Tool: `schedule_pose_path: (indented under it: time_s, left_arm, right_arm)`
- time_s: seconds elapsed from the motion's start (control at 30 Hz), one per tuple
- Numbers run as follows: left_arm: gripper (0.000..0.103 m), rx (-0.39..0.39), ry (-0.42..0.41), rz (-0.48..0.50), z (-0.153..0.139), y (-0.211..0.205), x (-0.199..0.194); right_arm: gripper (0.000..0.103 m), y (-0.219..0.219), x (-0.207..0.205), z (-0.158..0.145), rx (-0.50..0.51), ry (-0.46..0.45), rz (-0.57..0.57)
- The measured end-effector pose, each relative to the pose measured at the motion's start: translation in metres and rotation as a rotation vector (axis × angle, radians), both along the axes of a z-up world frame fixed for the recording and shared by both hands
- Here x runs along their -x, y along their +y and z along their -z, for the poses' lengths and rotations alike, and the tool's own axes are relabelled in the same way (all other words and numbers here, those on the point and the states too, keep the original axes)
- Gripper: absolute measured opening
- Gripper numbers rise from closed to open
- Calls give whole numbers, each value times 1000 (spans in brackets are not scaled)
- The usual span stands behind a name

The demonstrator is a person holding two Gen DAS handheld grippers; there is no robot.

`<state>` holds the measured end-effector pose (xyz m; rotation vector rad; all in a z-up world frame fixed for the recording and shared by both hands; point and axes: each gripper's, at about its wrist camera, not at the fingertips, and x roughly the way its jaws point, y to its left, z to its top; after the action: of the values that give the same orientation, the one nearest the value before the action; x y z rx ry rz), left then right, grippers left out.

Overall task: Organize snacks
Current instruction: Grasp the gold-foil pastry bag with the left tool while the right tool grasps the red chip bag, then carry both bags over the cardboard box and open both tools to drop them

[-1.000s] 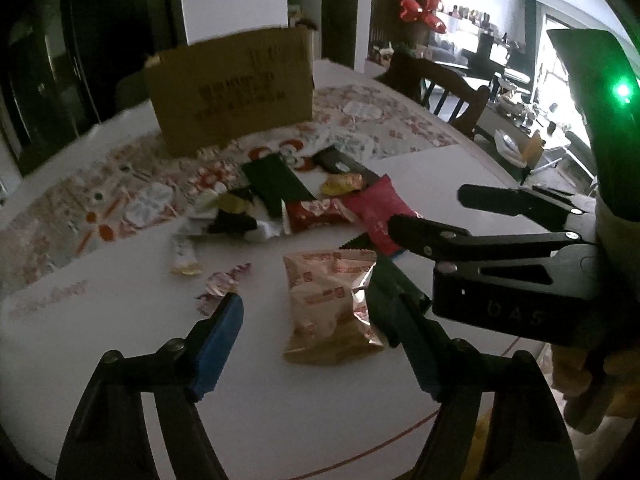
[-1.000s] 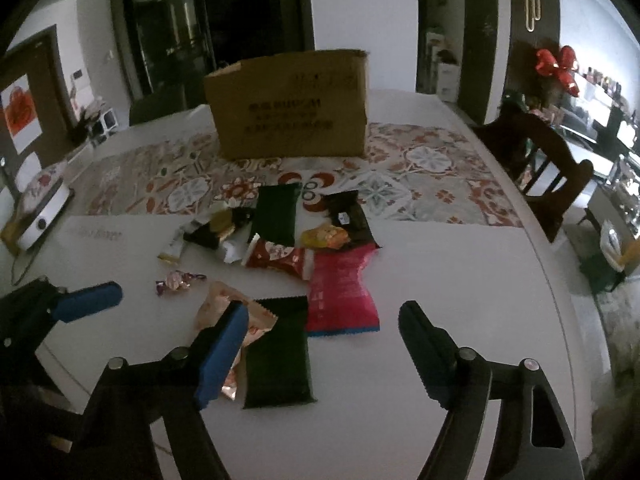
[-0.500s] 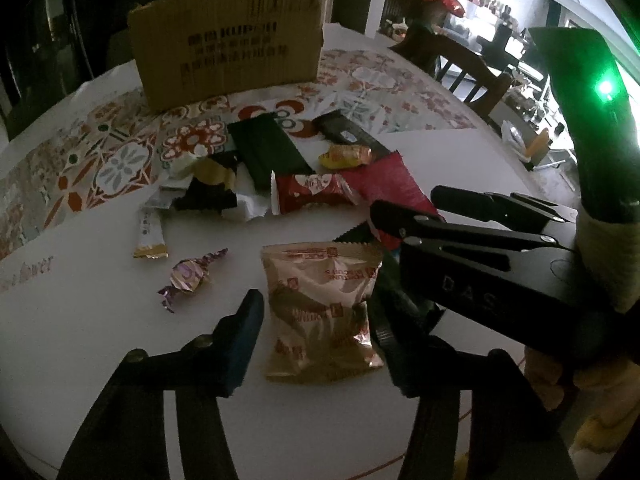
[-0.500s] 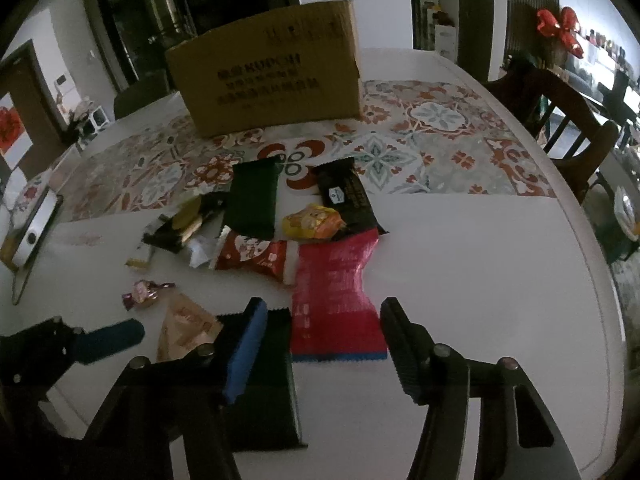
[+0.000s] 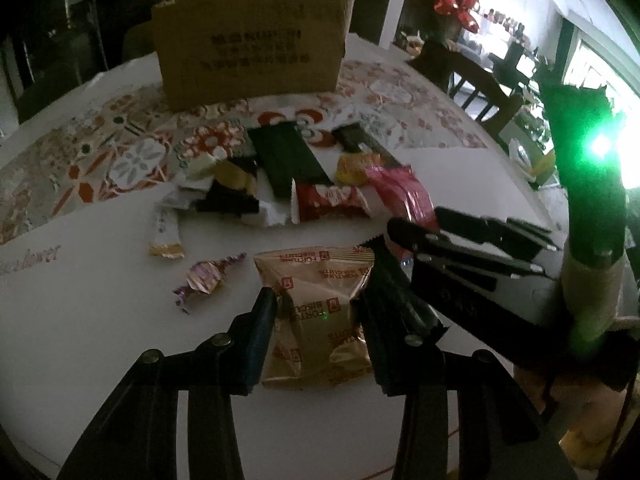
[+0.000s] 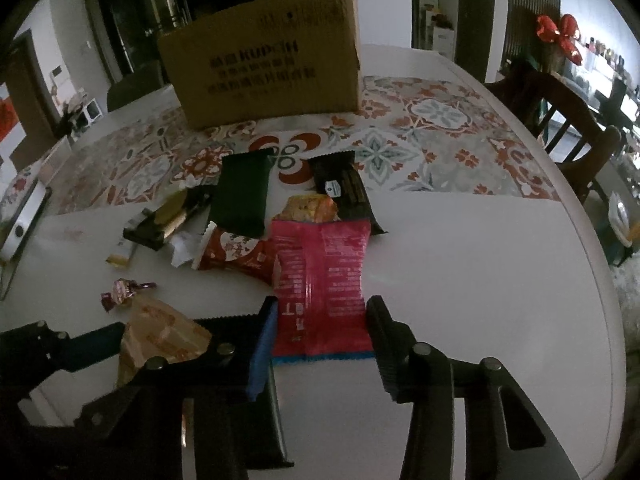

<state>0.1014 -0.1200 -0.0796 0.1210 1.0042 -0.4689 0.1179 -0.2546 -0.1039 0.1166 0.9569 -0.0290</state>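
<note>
A tan biscuit packet (image 5: 316,280) lies near the table's front edge. My left gripper (image 5: 318,316) is closing on it, and both pads press its crumpled sides. A pink snack packet (image 6: 320,280) lies flat between the fingers of my right gripper (image 6: 322,320), whose jaws are closing with the pads against the packet's side edges. A dark green packet (image 6: 236,328) lies under the right gripper's left finger. The right wrist view shows the tan packet (image 6: 160,332) beside the left gripper's blue pad (image 6: 100,340).
A brown cardboard box (image 6: 264,68) stands at the back on a patterned runner (image 6: 440,120). Several more snacks lie mid-table: a dark green packet (image 6: 240,196), a red packet (image 6: 236,252), a wrapped candy (image 6: 120,290). A wooden chair (image 6: 568,128) stands at right.
Both grippers came down toward the table and narrowed from wide open. The left now pinches the tan packet, and the right now brackets the pink packet.
</note>
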Motion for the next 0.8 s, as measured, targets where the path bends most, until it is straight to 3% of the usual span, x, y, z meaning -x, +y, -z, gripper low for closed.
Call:
schedule_pose_path:
  time_s: [0.03,0.07,0.4,0.8]
  left_arm:
    - [42,4,-15,-6,-3,1,1]
    - [30,7,-28,-9,-6,2,1]
    - [28,48,-92,-5,-21,11,2]
    - [28,99,-243,-48,-66,20,-17]
  right_arm:
    - [43,0,1,-1,-3,-6,3]
    - [42,-1,2,-2,-2,-10,6]
    - [42,-1,24,-22,26,-78,31]
    - [42,14,26,-63,24,-164,-1]
